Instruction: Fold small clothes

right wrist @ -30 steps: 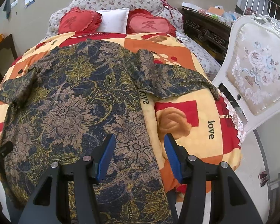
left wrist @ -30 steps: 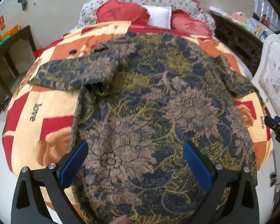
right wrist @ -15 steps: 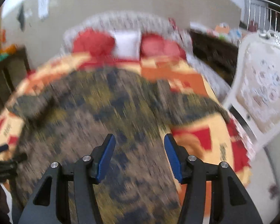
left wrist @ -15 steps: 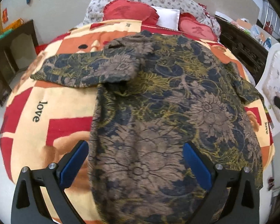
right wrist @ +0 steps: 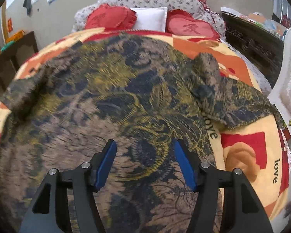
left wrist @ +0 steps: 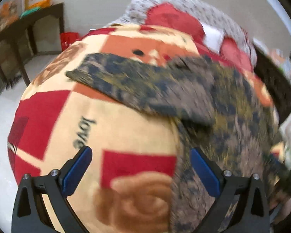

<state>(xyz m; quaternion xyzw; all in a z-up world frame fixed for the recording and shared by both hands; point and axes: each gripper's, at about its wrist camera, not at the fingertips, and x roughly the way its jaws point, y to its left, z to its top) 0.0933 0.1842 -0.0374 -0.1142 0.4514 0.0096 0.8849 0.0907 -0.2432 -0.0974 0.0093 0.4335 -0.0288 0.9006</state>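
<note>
A dark floral shirt (right wrist: 110,101) in navy, brown and gold lies spread flat on the bed, both short sleeves out to the sides. My right gripper (right wrist: 143,155) hovers open over the shirt's lower middle, with nothing between its blue pads. In the blurred left wrist view the shirt (left wrist: 213,104) fills the right half, its left sleeve (left wrist: 114,77) stretched out over the blanket. My left gripper (left wrist: 139,167) stands open above the blanket, just left of the shirt's side edge, holding nothing.
The bed carries a red, orange and cream "love" blanket (right wrist: 248,155), with red heart cushions (right wrist: 190,27) and a white pillow (right wrist: 149,20) at its head. A white upholstered chair (right wrist: 289,77) stands close on the right. A dark wooden table (left wrist: 23,36) is at the left wall.
My left gripper has slid left, off the shirt's body to over the bare blanket beside it. My right gripper has dropped closer to the shirt and its jaws stand wider apart.
</note>
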